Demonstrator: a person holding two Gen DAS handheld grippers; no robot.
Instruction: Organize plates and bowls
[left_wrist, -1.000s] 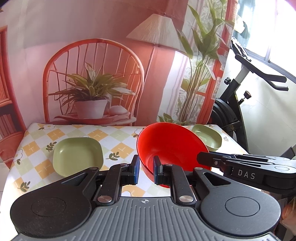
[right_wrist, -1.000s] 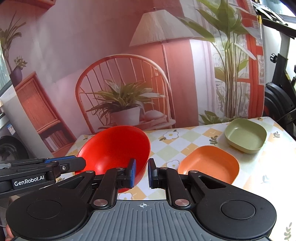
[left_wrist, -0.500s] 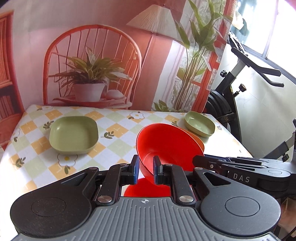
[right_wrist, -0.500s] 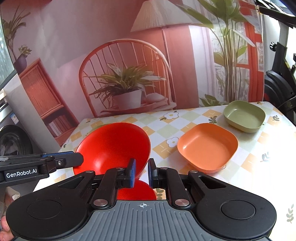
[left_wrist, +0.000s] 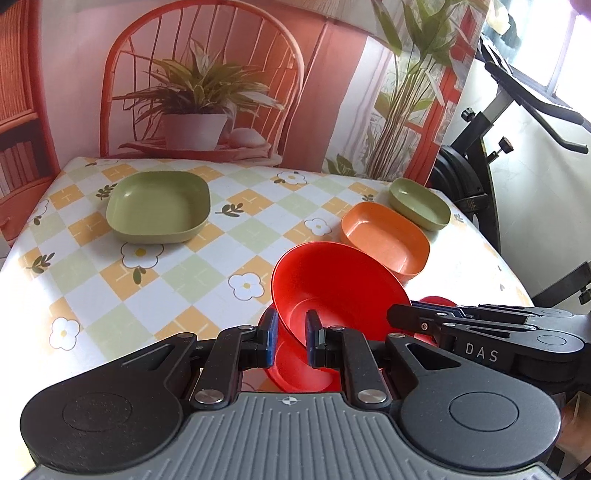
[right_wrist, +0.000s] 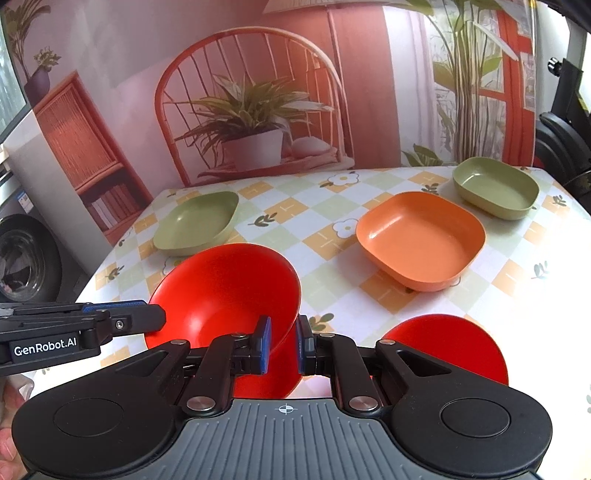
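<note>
- The table (left_wrist: 92, 280), in its checked flower cloth, spread ahead of both our tools and carried every dish.
- The large green plate (left_wrist: 159, 212) lay well ahead and left of our left hand-held gripper (left_wrist: 290, 341); the orange plate (right_wrist: 421, 238) sat ahead and right of our right hand-held gripper (right_wrist: 282, 345), with the small green dish (right_wrist: 495, 192) just beyond it.
- The red bowl (left_wrist: 340, 291) was tilted between the two tools. Both were closed on its rim: the left one's blue pads pinched the near-left edge, the right one's the opposite edge.
- A second red bowl (right_wrist: 447, 345) rested on the table, right of the right hand-held gripper and below the held bowl.
- We judged the bowl light, rigid plastic, unlikely to break but glossy and likely to slip. Its thin rim looked the only workable hold, and the bowl could pivot between the pads if tilted further.
- Lowering it into the second bowl seemed the likely step.
</note>
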